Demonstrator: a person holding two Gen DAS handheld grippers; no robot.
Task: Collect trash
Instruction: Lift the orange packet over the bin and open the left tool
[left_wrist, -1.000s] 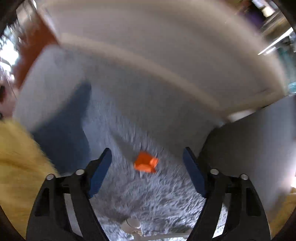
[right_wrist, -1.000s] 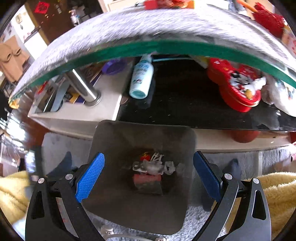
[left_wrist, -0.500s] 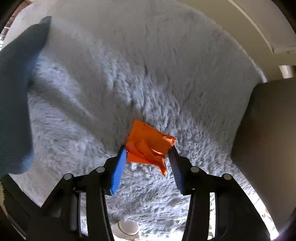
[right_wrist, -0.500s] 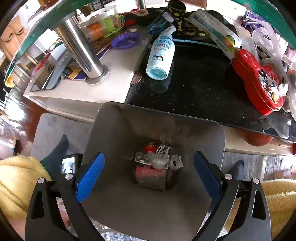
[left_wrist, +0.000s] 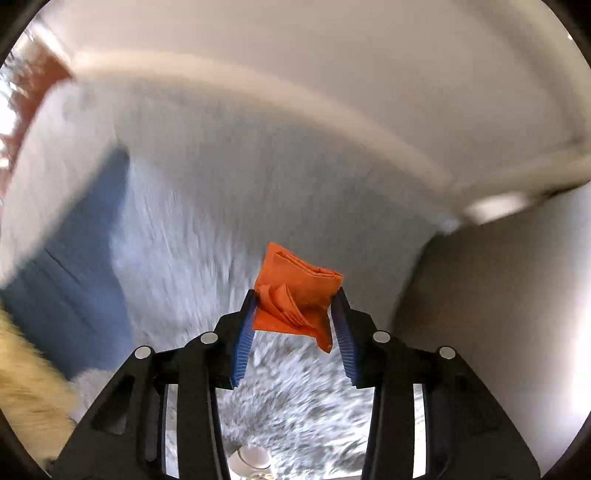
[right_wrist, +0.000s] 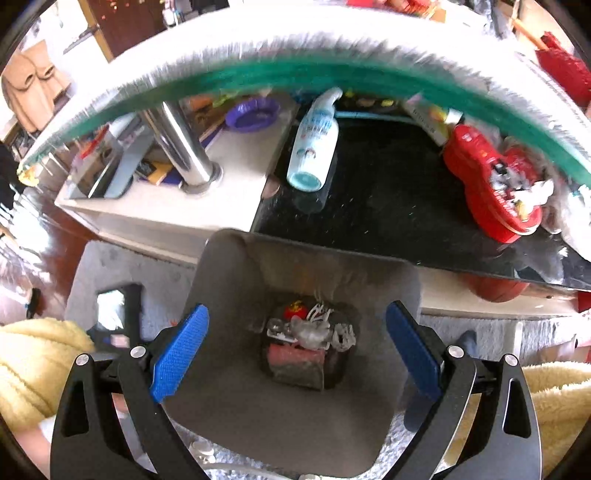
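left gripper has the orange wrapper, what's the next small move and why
Probably carry the crumpled orange wrapper sideways over the grey open-topped bin. The left gripper, jaws closing, has it pinched clear of the grey shaggy rug, and the bin stands right beside it.

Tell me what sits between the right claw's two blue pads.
Nothing is gripped: in the right wrist view the right claw hangs open above the grey bin, and between its pads shows only the trash at the bin's bottom.
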